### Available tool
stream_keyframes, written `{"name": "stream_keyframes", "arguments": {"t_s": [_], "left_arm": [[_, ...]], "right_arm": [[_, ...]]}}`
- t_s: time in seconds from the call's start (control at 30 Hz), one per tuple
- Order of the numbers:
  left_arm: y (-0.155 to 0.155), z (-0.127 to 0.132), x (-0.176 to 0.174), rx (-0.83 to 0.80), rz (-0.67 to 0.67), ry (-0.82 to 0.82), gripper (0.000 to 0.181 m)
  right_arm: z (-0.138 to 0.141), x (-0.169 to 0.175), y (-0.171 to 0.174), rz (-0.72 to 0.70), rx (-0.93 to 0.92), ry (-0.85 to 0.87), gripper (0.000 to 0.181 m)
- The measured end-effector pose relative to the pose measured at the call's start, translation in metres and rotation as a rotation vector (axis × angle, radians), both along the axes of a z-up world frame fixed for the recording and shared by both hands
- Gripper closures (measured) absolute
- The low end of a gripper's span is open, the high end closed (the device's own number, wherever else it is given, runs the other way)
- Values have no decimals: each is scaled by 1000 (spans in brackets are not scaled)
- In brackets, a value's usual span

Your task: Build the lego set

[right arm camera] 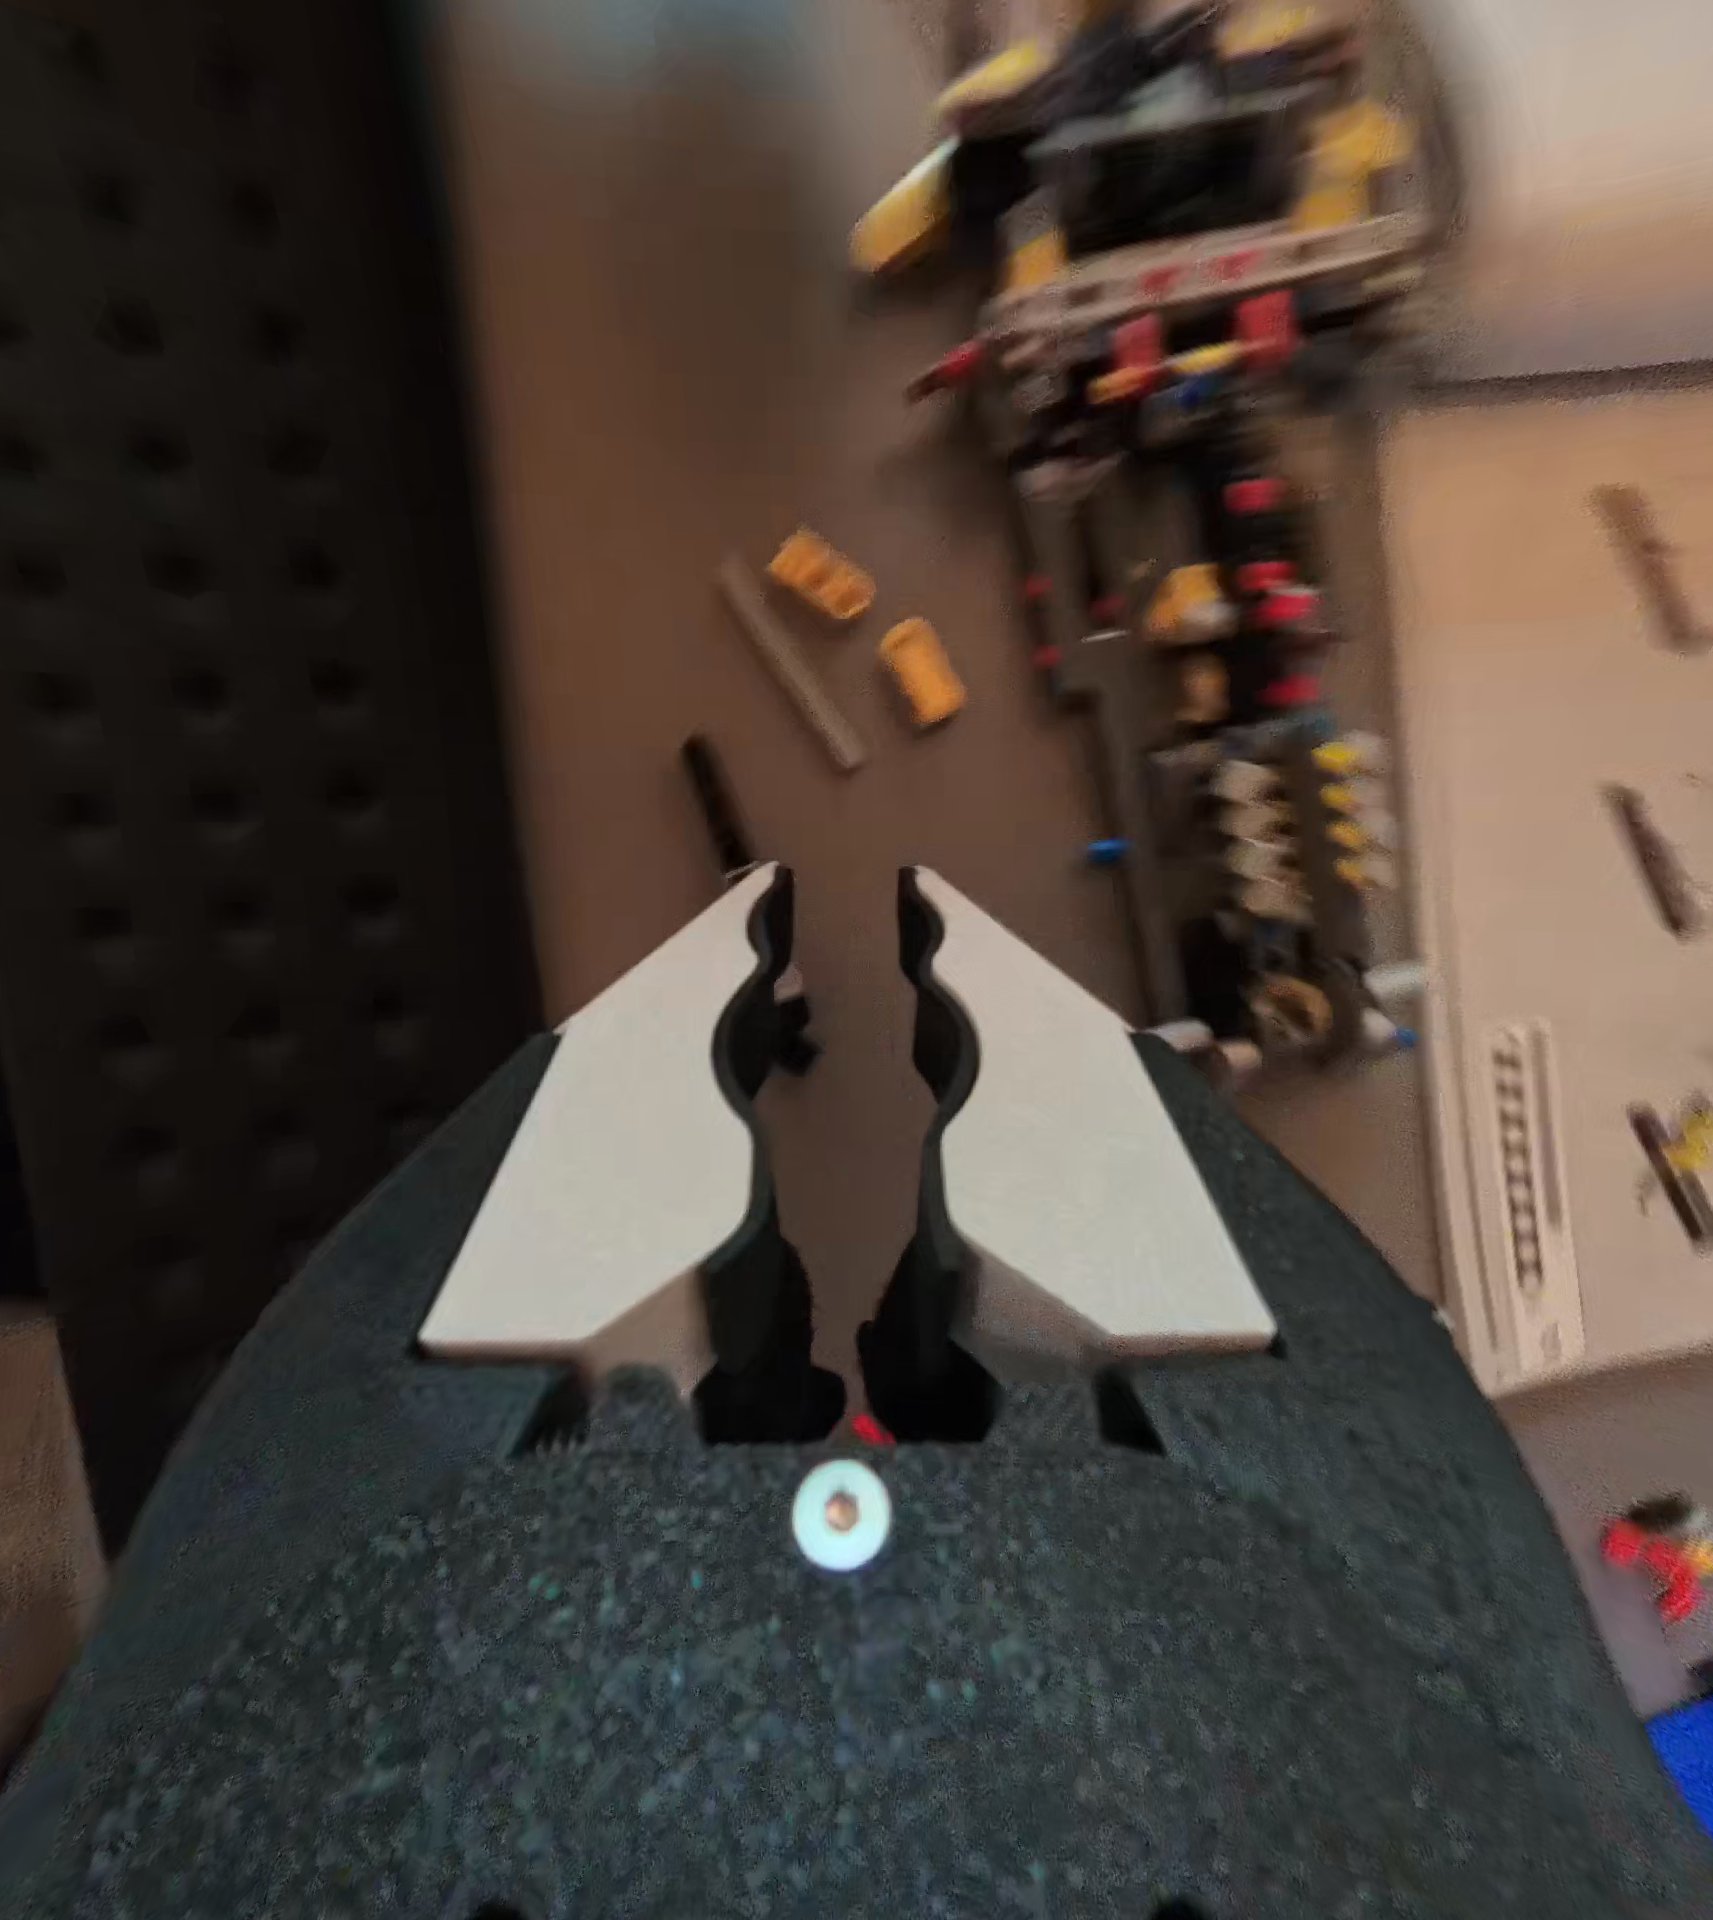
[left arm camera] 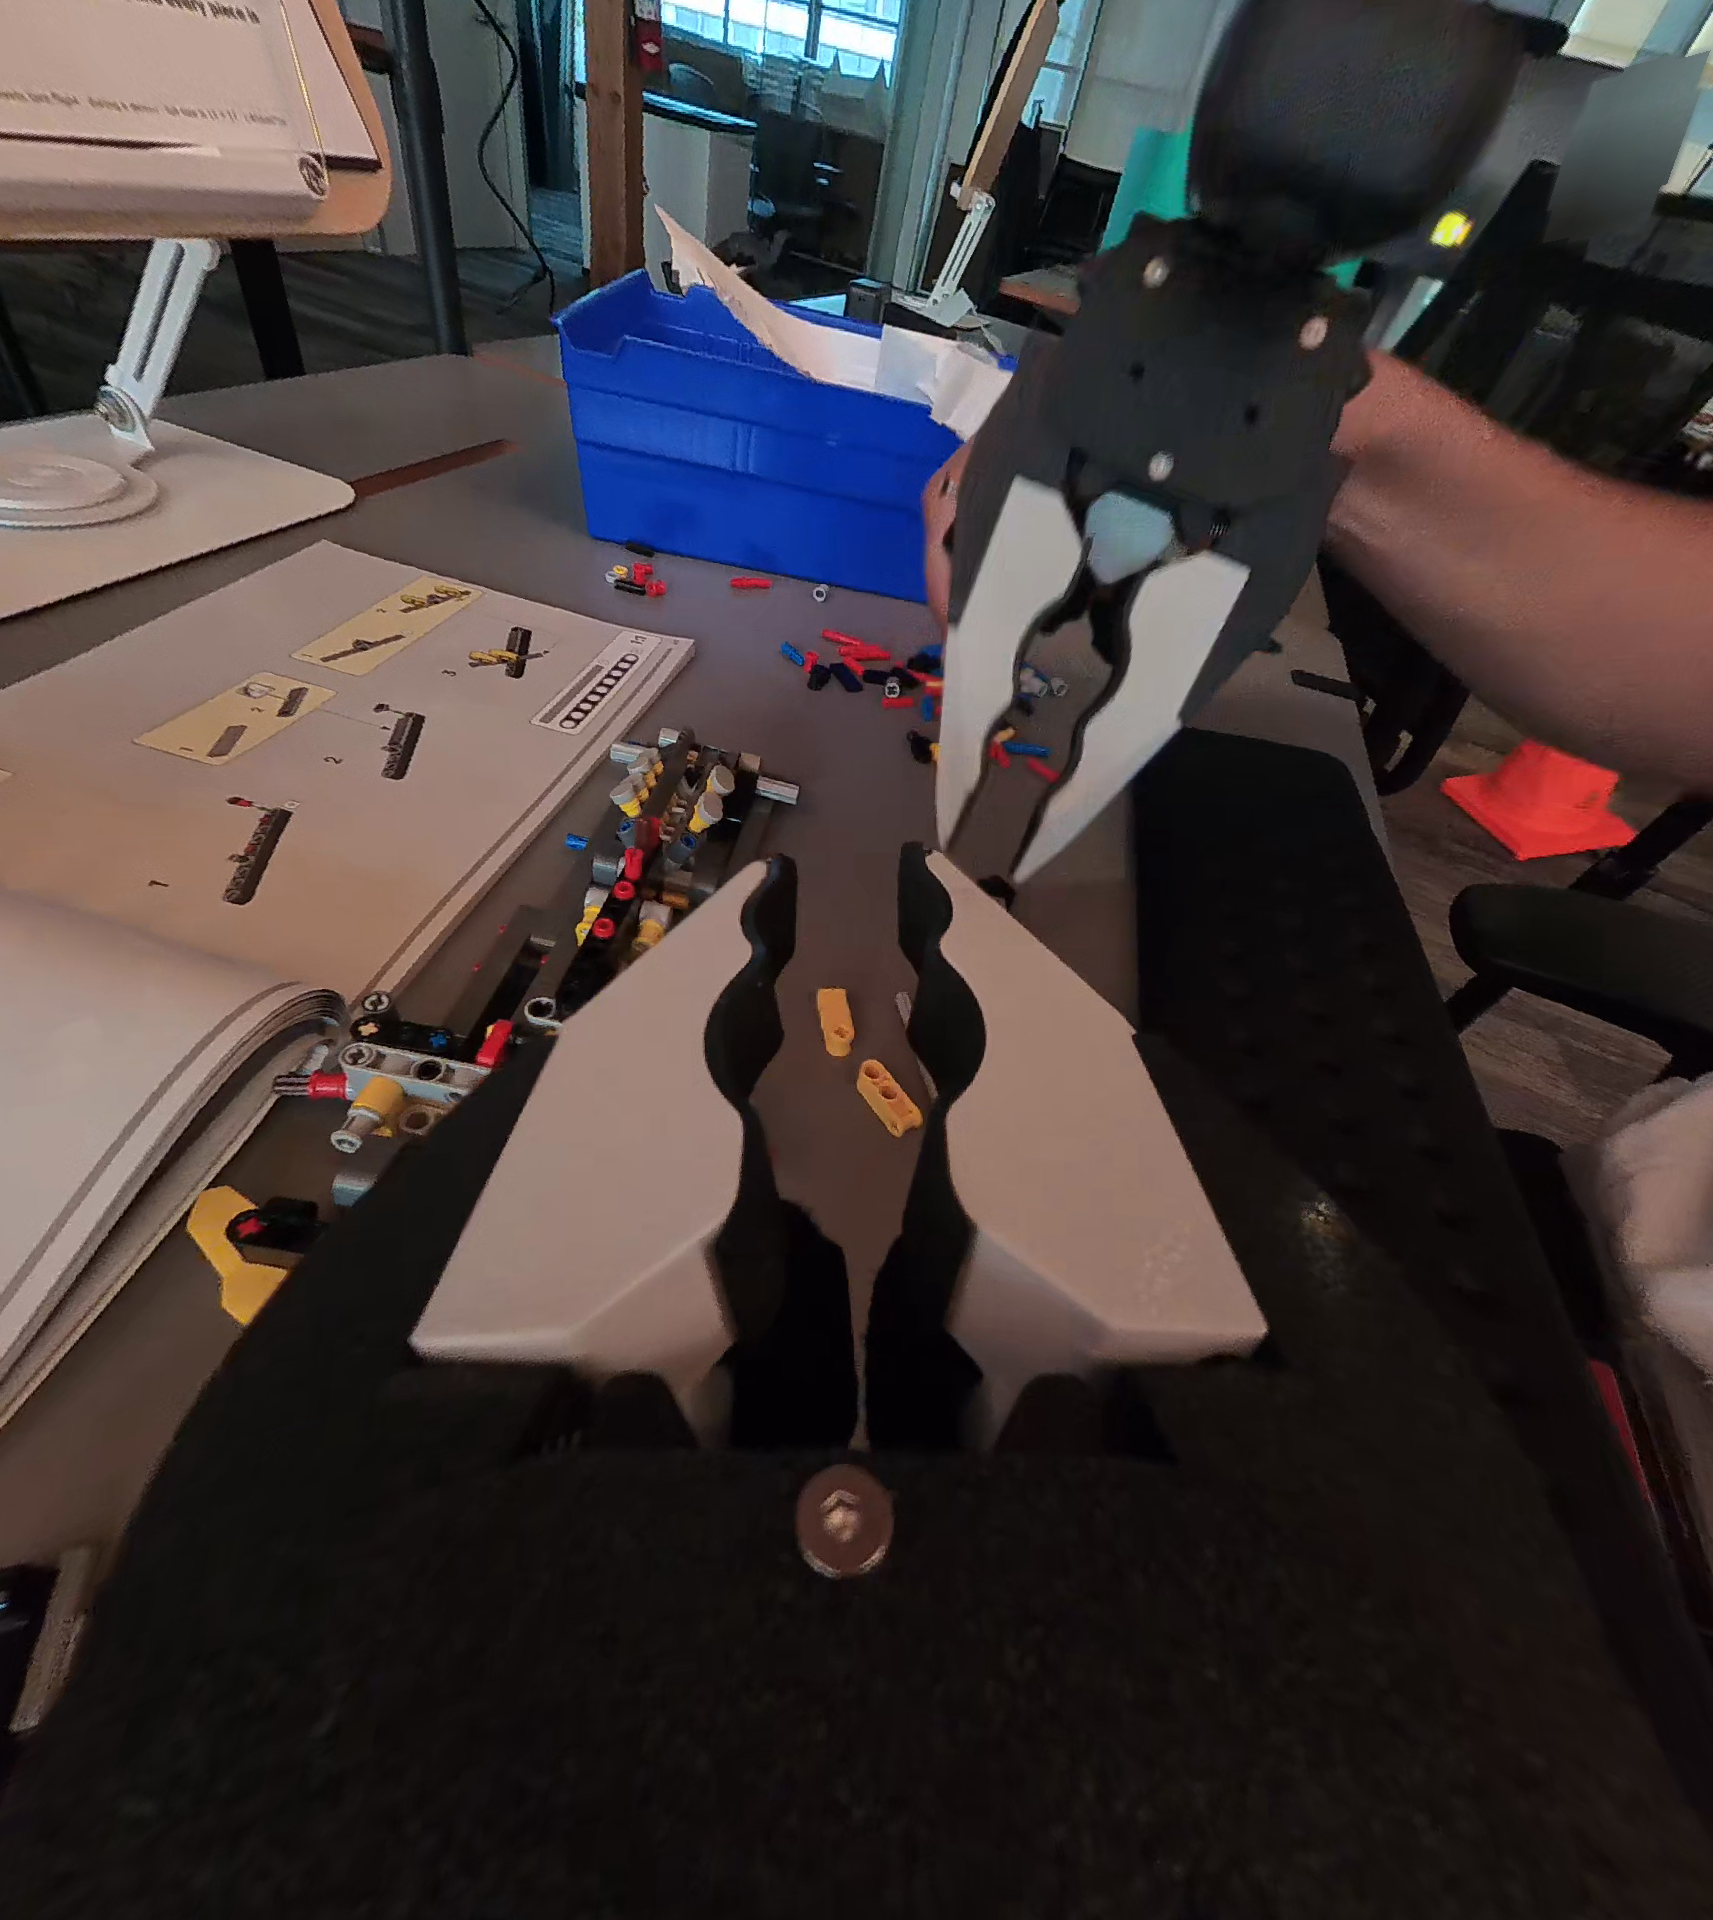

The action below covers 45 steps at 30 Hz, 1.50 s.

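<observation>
The long partly built lego model (left arm camera: 665, 831), black and grey with yellow and red parts, lies on the table beside the open instruction booklet (left arm camera: 260, 779). It is blurred in the right wrist view (right arm camera: 1195, 520). Two small yellow pieces (left arm camera: 834, 1021) (left arm camera: 888, 1096) and a grey axle lie on the table between my left gripper's open fingers. My left gripper (left arm camera: 847, 862) is open and empty above them. My right gripper (right arm camera: 841, 873) is open and empty, pointing down at the table (left arm camera: 982, 857). A black axle (right arm camera: 717, 800) lies just beyond its left fingertip.
A blue bin (left arm camera: 748, 457) with paper stands at the back. Several loose red, blue and black pieces (left arm camera: 873, 670) lie in front of it. A black perforated pad (left arm camera: 1278, 987) lies at the right. A white stand (left arm camera: 52, 499) stands at the back left.
</observation>
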State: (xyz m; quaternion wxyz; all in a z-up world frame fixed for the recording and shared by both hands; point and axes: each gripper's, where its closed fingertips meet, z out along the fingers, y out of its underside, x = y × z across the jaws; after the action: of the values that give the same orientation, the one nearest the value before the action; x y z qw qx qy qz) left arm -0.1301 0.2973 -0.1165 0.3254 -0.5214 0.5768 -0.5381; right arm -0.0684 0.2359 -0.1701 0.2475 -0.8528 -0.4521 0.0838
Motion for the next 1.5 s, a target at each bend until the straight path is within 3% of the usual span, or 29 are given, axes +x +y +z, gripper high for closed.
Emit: {"name": "stream_keyframes", "arguments": {"t_s": [0.03, 0.17, 0.27, 0.37, 0.47, 0.67, 0.77, 0.83, 0.9, 1.0, 1.1, 1.27, 1.5], "left_arm": [[1, 1, 0, 3, 7, -10, 162], [11, 11, 4, -6, 71, -85, 156], [25, 11, 7, 29, 148, -105, 155], [32, 9, 7, 42, 190, -84, 154], [36, 6, 5, 32, 207, -59, 155], [42, 1, 5, -5, 224, -8, 155], [42, -4, 6, -17, 210, 16, 156], [40, -8, 7, -14, 194, 35, 157], [36, -10, 7, -15, 176, 41, 158], [31, -11, 8, -11, 155, 52, 158], [27, -12, 9, 4, 139, 53, 158], [24, -15, 8, 31, 129, 62, 159], [25, -13, 7, 34, 132, 55, 159]], "right_arm": [[13, 7, 10, -126, 89, 73, 160], [49, 52, 40, -666, 429, 462, 147], [53, 69, 44, -851, 556, 712, 145], [52, 70, 46, -823, 584, 780, 130], [50, 88, 45, -853, 634, 668, 140], [46, 92, 44, -865, 633, 668, 140], [47, 84, 43, -811, 624, 673, 142], [53, 66, 35, -673, 582, 691, 145], [35, 42, 11, -479, 405, 598, 149], [-2, 39, -18, -424, 172, 459, 142], [-8, 31, -23, -418, 116, 487, 142], [-39, 29, -35, -338, 70, 239, 151], [-42, 25, -35, -336, 47, 229, 154]]}}
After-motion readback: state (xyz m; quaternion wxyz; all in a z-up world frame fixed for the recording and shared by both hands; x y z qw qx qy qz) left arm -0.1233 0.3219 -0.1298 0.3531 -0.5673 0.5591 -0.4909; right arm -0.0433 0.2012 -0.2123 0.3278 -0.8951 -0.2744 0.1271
